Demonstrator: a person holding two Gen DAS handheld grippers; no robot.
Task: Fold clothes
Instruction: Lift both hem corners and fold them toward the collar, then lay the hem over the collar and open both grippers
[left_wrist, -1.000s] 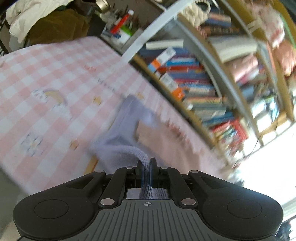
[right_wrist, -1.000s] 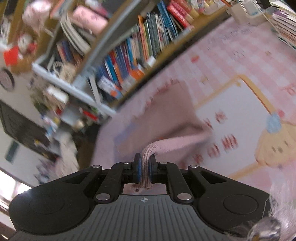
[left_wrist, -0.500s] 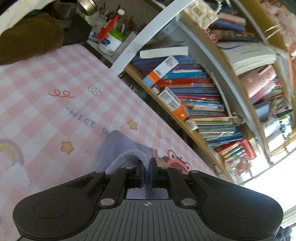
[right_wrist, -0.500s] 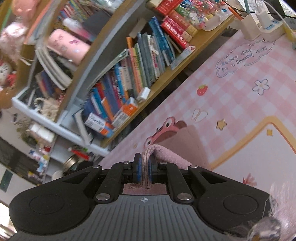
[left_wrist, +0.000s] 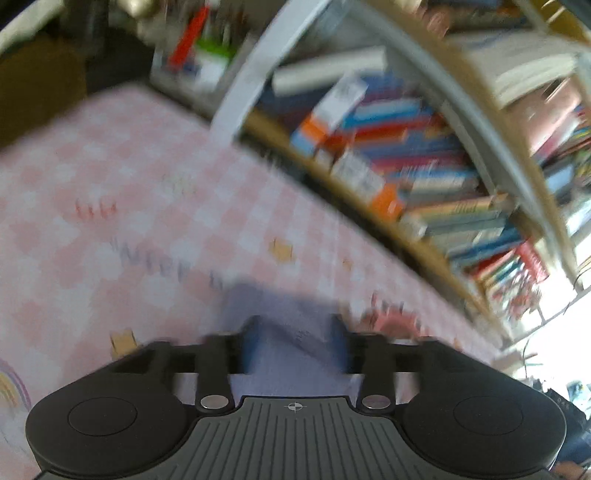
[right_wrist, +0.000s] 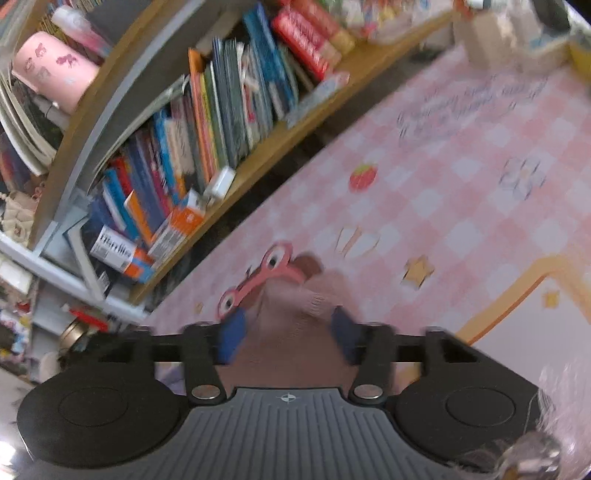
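Note:
A lilac cloth (left_wrist: 291, 332) lies on the pink checked table cover (left_wrist: 110, 206) in the left wrist view. My left gripper (left_wrist: 295, 343) is open, its blue-padded fingers (left_wrist: 249, 343) apart on either side of the cloth. In the right wrist view a dusty-pink cloth (right_wrist: 295, 325) lies on the same cover (right_wrist: 461, 192). My right gripper (right_wrist: 288, 332) is open over it, fingers (right_wrist: 231, 336) apart and holding nothing. Both views are motion-blurred.
A bookshelf (left_wrist: 406, 177) crammed with books runs along the far edge of the table; it also shows in the right wrist view (right_wrist: 207, 147). A pen cup (left_wrist: 207, 62) stands beyond the table's far left corner. A white power strip (right_wrist: 517, 33) sits at the far right.
Both grippers have opened and let go of the cloth, which now lies on the table between the fingers. Both have also shifted, blurring the views.

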